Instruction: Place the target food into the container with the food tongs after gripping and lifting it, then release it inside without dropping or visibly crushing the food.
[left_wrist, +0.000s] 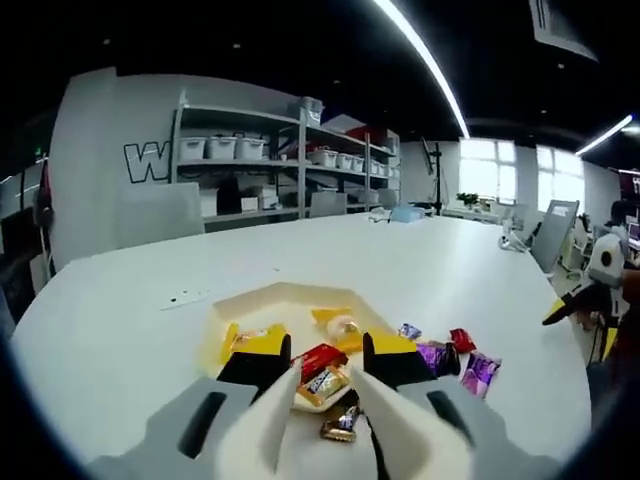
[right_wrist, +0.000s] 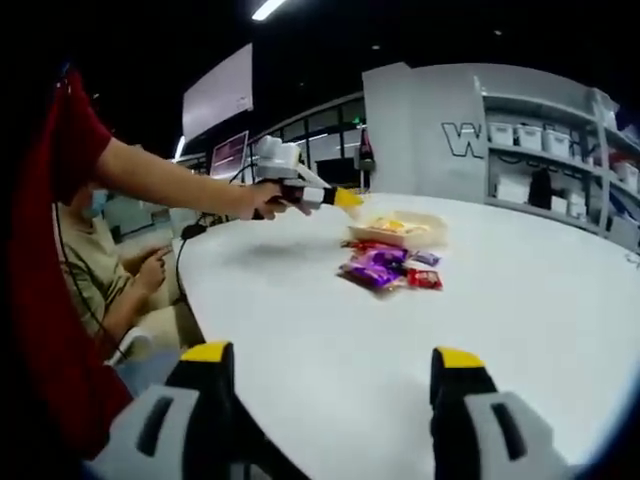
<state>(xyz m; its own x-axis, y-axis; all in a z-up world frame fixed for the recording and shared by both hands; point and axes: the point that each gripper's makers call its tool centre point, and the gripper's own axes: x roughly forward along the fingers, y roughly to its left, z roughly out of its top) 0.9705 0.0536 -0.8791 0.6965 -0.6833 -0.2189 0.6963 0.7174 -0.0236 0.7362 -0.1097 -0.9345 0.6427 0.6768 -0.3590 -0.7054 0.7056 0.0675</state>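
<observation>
My left gripper (left_wrist: 325, 345) has its yellow-tipped jaws closed against the two white arms of the food tongs (left_wrist: 275, 415). Between the tong tips sits a red and gold wrapped candy (left_wrist: 322, 378), over the near rim of the cream container (left_wrist: 285, 298). Whether the tongs pinch it I cannot tell. A gold-brown candy (left_wrist: 340, 424) lies just below it. In the right gripper view a hand holds the left gripper (right_wrist: 300, 190) above the container (right_wrist: 405, 228). My right gripper (right_wrist: 330, 360) stands open and holds nothing, at the near table edge.
Yellow-wrapped sweets (left_wrist: 335, 322) lie in the container. Purple, red and blue candies (left_wrist: 450, 355) are strewn to its right, and the same candies (right_wrist: 385, 265) lie before the container. A seated person (right_wrist: 100, 270) is at the table's left. Shelves (left_wrist: 270, 160) stand behind the white table (left_wrist: 420, 270).
</observation>
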